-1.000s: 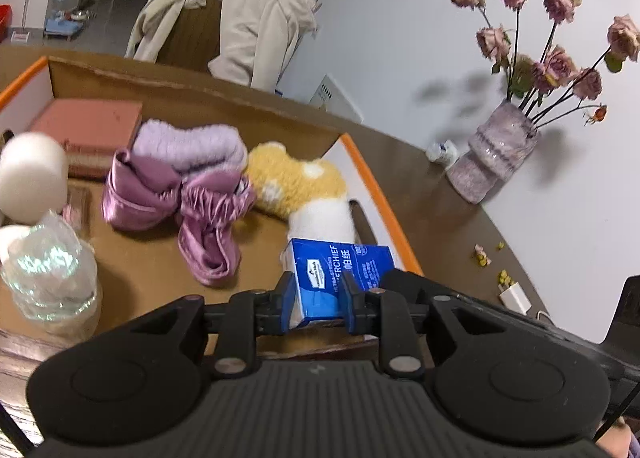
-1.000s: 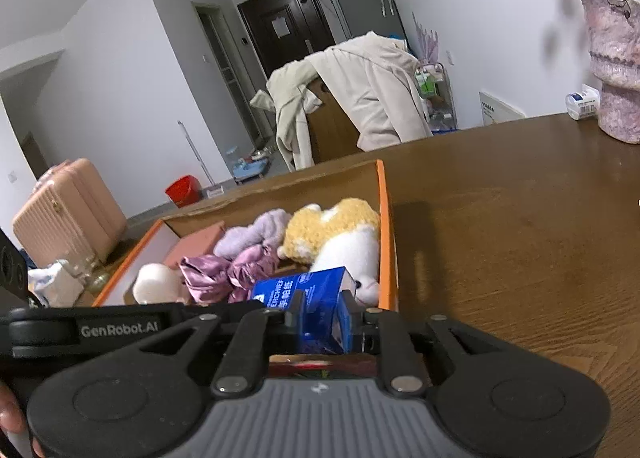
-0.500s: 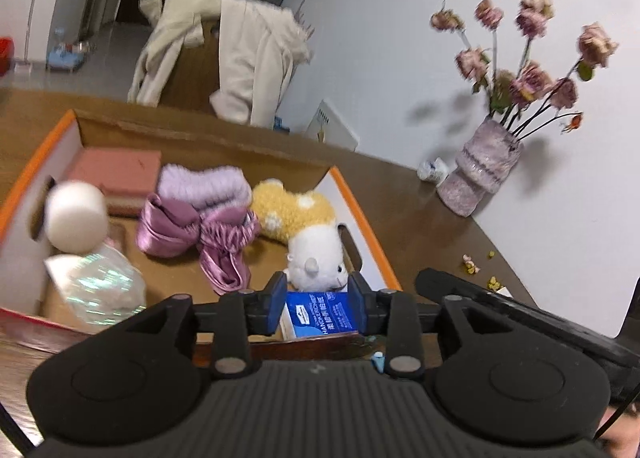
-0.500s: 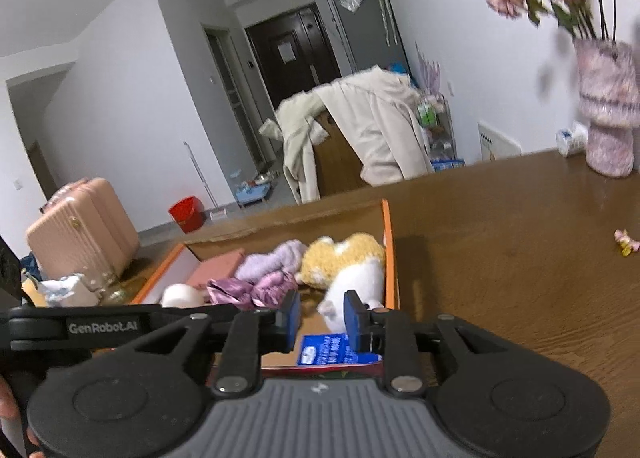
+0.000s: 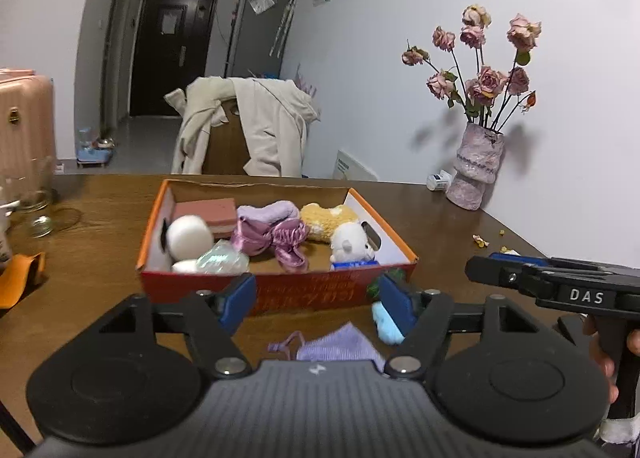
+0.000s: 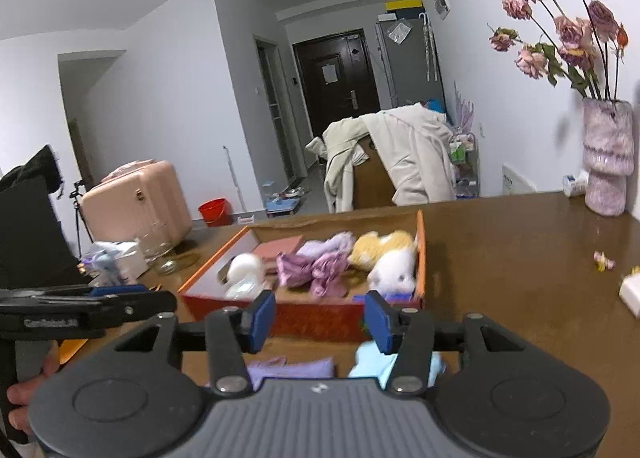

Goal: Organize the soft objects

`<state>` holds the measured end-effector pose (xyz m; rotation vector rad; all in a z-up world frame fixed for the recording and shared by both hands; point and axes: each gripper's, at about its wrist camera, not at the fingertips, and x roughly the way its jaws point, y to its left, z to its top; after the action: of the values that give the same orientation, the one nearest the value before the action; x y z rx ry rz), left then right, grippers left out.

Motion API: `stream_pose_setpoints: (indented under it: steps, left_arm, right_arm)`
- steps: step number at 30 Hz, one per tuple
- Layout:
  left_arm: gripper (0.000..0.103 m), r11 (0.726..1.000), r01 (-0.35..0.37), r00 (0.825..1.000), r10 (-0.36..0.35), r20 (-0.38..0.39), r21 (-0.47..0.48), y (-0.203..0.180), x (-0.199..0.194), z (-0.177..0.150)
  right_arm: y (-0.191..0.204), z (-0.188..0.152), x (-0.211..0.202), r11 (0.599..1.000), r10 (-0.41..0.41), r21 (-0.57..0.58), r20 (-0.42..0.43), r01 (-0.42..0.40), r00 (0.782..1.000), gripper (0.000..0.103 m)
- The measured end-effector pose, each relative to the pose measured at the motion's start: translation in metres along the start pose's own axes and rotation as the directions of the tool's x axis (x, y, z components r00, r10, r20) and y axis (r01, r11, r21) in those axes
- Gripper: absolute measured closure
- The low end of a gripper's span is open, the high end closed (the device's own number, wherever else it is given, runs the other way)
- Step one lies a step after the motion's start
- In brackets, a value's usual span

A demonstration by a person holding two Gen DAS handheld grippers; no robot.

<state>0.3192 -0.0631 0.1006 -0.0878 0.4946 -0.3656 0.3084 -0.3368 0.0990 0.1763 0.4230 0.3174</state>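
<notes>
An orange cardboard box [image 5: 320, 294] [image 6: 320, 318] on the brown table holds soft things: a white ball [image 5: 189, 236], a purple satin bow [image 5: 276, 240], a lilac towel [image 5: 266, 214], a yellow-white plush toy [image 5: 340, 228] [image 6: 390, 262] and a blue tissue pack [image 5: 354, 265] at the front right corner. My left gripper [image 5: 318, 304] is open and empty, in front of the box. My right gripper [image 6: 320, 318] is open and empty too. A lilac cloth [image 5: 340, 346] [image 6: 288, 370] and a light blue cloth [image 5: 386, 324] [image 6: 376, 364] lie on the table before the box.
A vase of dried roses [image 5: 476, 166] [image 6: 606, 162] stands at the far right by the wall. A glass jar [image 5: 34, 194] and an orange item [image 5: 20, 278] are at the left. A chair draped with a coat [image 5: 244, 130] stands behind the table.
Both grippers let go of the blue tissue pack, which now lies in the box's front right corner. Both opened and drew back from the box.
</notes>
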Motion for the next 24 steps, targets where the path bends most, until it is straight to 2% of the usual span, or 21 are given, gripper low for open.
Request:
stream_pose_setpoints:
  steps: [6, 10, 16, 24]
  left_arm:
    - [0.026, 0.999, -0.039, 0.998, 0.039, 0.039, -0.004, 0.002, -0.044, -0.046]
    - [0.022, 0.998, -0.042, 0.999, 0.042, 0.019, -0.038, 0.004, -0.056, -0.071]
    - [0.022, 0.997, -0.06, 0.998, 0.059, -0.033, -0.05, 0.002, -0.048, -0.091]
    - [0.021, 0.997, -0.057, 0.996, 0.054, -0.073, -0.05, -0.002, -0.012, -0.09]
  right_arm:
    - [0.019, -0.039, -0.021, 1.0, -0.002, -0.017, -0.019, 0.001, 1.0, 0.052]
    - [0.024, -0.057, -0.03, 1.0, -0.003, -0.008, -0.042, 0.003, 0.999, 0.052]
    - [0.022, -0.074, -0.031, 1.0, 0.005, 0.016, -0.072, -0.004, 0.997, 0.052]
    - [0.01, -0.085, -0.012, 0.999, -0.006, 0.039, -0.113, 0.01, 0.994, 0.052]
